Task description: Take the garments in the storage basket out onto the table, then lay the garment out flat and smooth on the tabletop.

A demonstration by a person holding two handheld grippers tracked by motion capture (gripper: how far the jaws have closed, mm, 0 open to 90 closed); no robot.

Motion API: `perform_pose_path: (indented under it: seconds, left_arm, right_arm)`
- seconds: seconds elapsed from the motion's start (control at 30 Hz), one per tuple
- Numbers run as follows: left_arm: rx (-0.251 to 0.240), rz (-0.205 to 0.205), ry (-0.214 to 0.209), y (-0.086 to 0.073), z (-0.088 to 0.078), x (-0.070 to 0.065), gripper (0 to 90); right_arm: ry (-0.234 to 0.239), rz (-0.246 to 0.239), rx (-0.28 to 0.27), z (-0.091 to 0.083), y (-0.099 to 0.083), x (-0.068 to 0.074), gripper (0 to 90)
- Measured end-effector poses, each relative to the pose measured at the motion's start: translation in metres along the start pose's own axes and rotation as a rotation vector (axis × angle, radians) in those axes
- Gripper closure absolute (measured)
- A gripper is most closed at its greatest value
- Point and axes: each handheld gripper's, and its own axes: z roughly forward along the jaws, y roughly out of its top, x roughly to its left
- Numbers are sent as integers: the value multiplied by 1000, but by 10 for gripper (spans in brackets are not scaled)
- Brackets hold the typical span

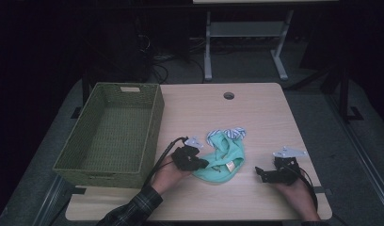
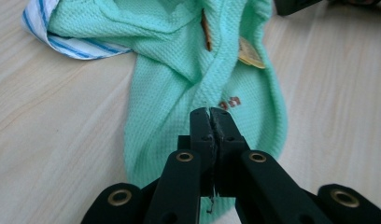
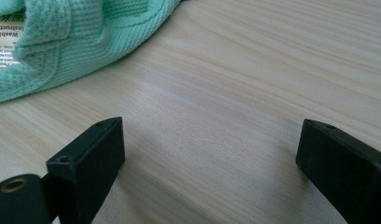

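Left gripper (image 2: 211, 114): fingers pressed together with no gap, tips over the near edge of the mint-green garment (image 2: 188, 74); whether a fold of cloth is pinched between them cannot be told.

Right gripper (image 3: 209, 149): fingers spread wide, bare wood between them, nothing held; it sits just beside the garment's right edge, apart from it.

Mint-green garment: waffle-knit, crumpled flat near the middle of the bench (image 1: 270, 117), between the two grippers; blue-and-white striped trim (image 1: 230, 133) at its far end, care label (image 1: 230, 166) at the near end.

Woven green basket (image 1: 152, 127): on the bench's left side, near the garment but not touching.
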Motion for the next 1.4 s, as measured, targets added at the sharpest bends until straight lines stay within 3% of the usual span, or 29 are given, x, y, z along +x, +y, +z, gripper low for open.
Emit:
perform_pose_path:
  seconds: [0.07, 0.13, 0.27, 0.33, 0.4, 0.5, 0.6, 0.7, 0.87, 0.97, 1.4]
  left_arm:
    - [16, -2, -6, -5, 3, -3, 889]
    - [56, 26, 14, -9, 5, -4, 891]
    - [87, 10, 20, -14, 12, -1, 894]
    - [94, 19, 16, -14, 11, 1, 895]
    - [77, -1, 14, -15, 12, 0, 895]
    - [73, -2, 9, -15, 12, 1, 895]
    - [83, 31, 34, -14, 12, -3, 895]
    - [84, 28, 35, -14, 12, -3, 896]
    - [83, 30, 28, -14, 13, -2, 896]
    - [106, 53, 36, -13, 12, -2, 896]
    - [115, 46, 31, -11, 12, -1, 896]
  right_arm:
    - [1, -1, 0, 0, 0, 0, 75]
    - [5, -10, -2, 0, 0, 0, 90]
    - [10, -9, -15, -2, -1, -1, 133]
    - [14, -7, -18, -2, -1, -2, 134]
    - [18, -5, -17, -2, 0, -3, 136]
    - [15, -6, -27, -4, 4, -3, 137]
    - [20, -10, -39, -6, 9, -2, 141]
    - [41, -18, -37, -6, 13, 0, 151]
    - [64, -22, -36, -7, 18, 4, 218]
    - [77, -26, -44, -9, 25, 5, 265]
    - [119, -56, -54, -5, 52, 5, 505]
